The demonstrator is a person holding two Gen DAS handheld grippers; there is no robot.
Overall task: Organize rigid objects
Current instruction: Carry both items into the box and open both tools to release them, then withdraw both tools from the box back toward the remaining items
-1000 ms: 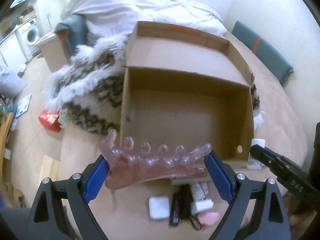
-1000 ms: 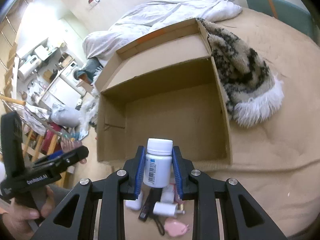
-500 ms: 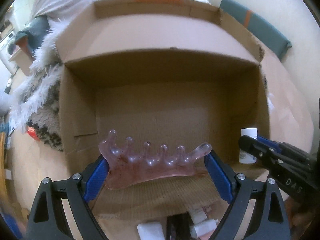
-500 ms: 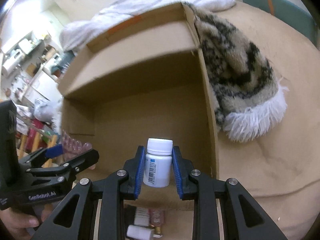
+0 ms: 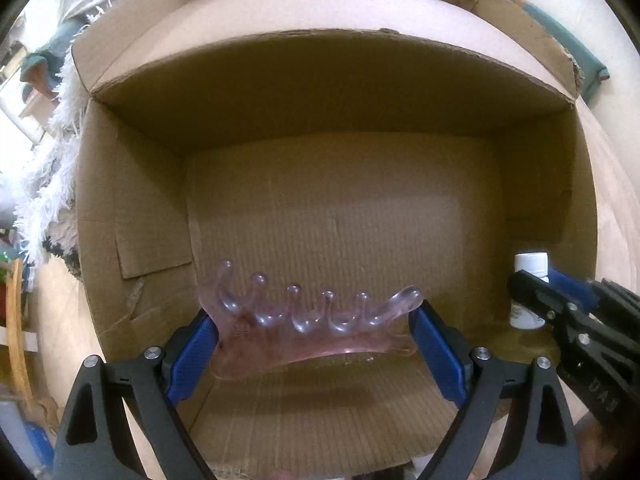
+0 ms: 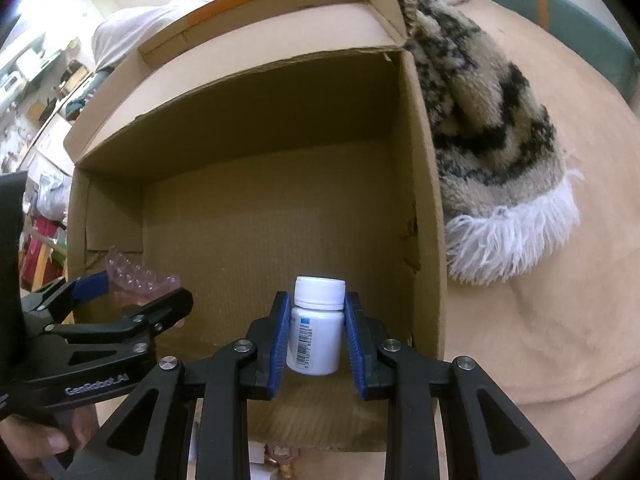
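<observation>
The left tongs [image 5: 316, 332] pinch a translucent pink pronged massager [image 5: 312, 324] by its ends, holding it above the floor of the open cardboard box [image 5: 132, 200] that fills the view ahead. To their right, the right tongs [image 6: 316, 332] clamp an upright white pill bottle [image 6: 317, 328] inside the same box, near its right wall. Beyond that wall a patterned fringed blanket [image 6: 492, 148] lies on the bed [image 6: 540, 340].
</observation>
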